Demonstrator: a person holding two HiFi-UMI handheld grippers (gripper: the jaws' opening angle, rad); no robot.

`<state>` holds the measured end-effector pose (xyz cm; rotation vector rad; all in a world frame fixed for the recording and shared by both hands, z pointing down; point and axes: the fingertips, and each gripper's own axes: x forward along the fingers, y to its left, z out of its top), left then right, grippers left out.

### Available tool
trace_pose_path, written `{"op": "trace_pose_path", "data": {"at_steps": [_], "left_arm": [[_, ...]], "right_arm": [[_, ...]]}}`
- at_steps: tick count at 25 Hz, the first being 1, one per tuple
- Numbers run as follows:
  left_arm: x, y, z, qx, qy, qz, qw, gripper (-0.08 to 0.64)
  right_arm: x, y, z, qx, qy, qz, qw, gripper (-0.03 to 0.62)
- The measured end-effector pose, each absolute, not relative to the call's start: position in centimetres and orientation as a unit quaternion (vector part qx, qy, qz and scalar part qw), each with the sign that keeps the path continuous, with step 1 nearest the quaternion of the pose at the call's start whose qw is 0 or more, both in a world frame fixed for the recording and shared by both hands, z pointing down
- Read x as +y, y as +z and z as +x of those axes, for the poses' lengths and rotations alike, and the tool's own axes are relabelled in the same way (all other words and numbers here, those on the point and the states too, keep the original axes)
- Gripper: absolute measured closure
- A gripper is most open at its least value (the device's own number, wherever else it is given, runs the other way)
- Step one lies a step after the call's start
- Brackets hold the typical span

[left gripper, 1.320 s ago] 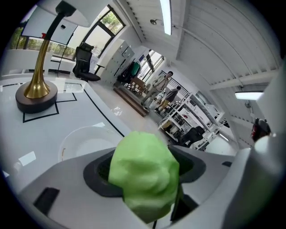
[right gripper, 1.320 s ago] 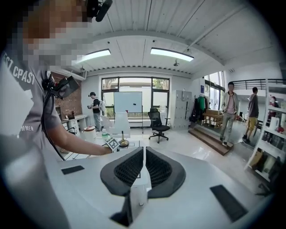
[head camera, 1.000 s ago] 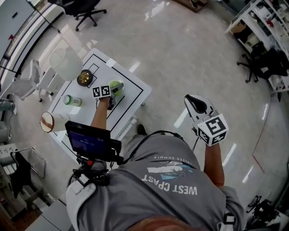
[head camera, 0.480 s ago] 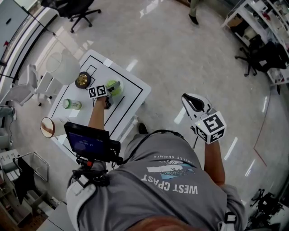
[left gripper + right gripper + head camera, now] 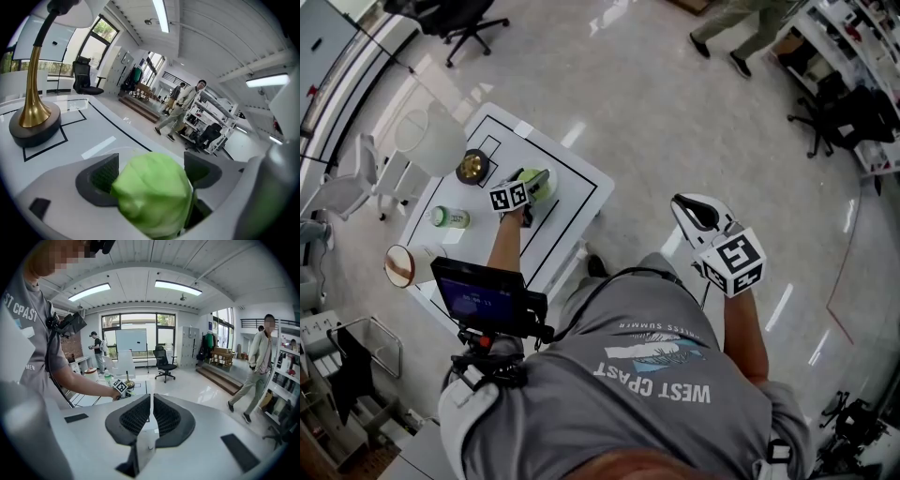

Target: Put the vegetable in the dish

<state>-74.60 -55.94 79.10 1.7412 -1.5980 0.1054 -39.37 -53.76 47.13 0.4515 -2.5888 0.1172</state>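
A pale green cabbage (image 5: 541, 180) sits near the right side of the white table (image 5: 581, 197), on what looks like a white dish (image 5: 551, 191) that hardly stands out from the tabletop. My left gripper (image 5: 531, 187) reaches over it. In the left gripper view the cabbage (image 5: 152, 194) fills the space between the fingers (image 5: 104, 174). The jaws have just been opening, and a gap shows beside the right pad. My right gripper (image 5: 682, 204) hangs in the air over the floor, far right of the table. Its pads (image 5: 136, 417) meet with nothing between them.
A lamp with a gold base (image 5: 474, 165) and a white shade (image 5: 431, 139) stands at the table's far left. A green-and-white can (image 5: 450, 217) and a round object (image 5: 397, 265) lie nearer me. A person (image 5: 741, 23) walks across the glossy floor, and an office chair (image 5: 464, 19) stands beyond.
My left gripper has rolled a little over the cabbage, which stays on the table. A walking person has come into view at the top right. The right gripper has kept still.
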Motion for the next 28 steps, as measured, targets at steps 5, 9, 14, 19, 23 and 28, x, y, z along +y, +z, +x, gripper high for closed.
{"op": "trace_pose_path", "data": {"at_steps": [5,9,14,19,23,28], "left_arm": [[-56.5,79.0,-75.4,-0.668,0.039,0.658,0.344,0.118],[-56.5,78.7,-76.7,-0.708,0.062,0.628,0.318,0.106],[-56.8,76.7,-77.3,-0.729,0.054,0.619,0.288,0.107],[-57.4,74.0,-78.4,-0.739,0.02,0.618,0.266,0.107],[-58.1,70.3,-79.0,-0.744,-0.016,0.628,0.227,0.109],[-58.0,61.8,-77.5,-0.736,-0.042,0.66,0.147,0.119]], "right_arm": [[-53.8,46.9,-39.5,-0.953,0.04,0.16,0.253,0.584],[-53.1,47.0,-39.6,-0.952,0.043,0.152,0.263,0.584],[-53.3,47.3,-39.7,-0.951,0.05,0.146,0.267,0.584],[-53.5,47.2,-40.9,-0.957,0.041,0.134,0.255,0.584],[-54.6,47.1,-41.9,-0.963,0.024,0.141,0.227,0.584],[-55.3,45.2,-42.8,-0.98,0.014,0.112,0.165,0.586]]}}
